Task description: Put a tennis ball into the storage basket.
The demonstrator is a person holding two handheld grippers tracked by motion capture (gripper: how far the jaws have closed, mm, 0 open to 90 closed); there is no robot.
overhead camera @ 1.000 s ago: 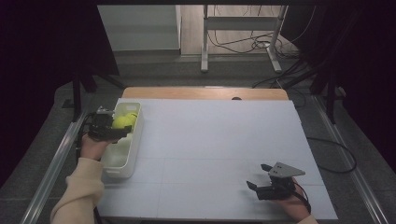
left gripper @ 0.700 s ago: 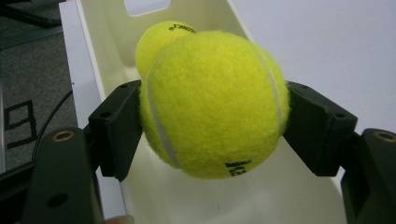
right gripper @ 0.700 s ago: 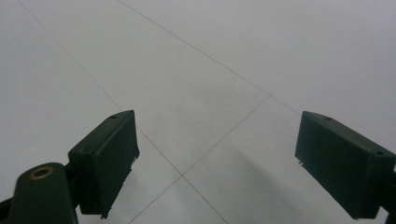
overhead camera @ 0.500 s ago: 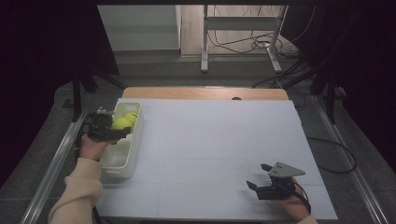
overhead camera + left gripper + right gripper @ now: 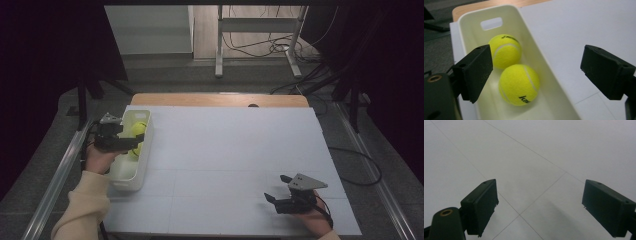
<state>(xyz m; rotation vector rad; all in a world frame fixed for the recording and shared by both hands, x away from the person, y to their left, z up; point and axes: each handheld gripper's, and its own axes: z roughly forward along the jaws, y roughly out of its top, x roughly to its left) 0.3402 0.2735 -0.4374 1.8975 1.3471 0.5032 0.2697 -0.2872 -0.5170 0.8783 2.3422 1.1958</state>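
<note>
From the high view, a white table takes up the middle of the frame, and at its left edge stands a long cream bin. The left gripper hangs over the bin, held by a hand in a cream sleeve that comes up from the lower left. Just past its jaws a yellow tennis ball peeks out inside the bin. Down at the lower right, the right gripper sits low over the bare tabletop, well apart from the bin, with its grey three-cornered plate on top

In the left gripper view, the left gripper has its jaws spread wide and grasps nothing. One jaw stands at the left over the bin's interior, the other at the right over the white table. Between them the bin runs from the lower middle to the upper left, a slot handle cut in its far end. Two tennis balls lie inside, touching: the nearer ball at centre, the farther ball just behind it toward the upper left

In the right gripper view, the right gripper is likewise released, jaws far apart and empty, above the white tabletop crossed by thin seam lines
</note>
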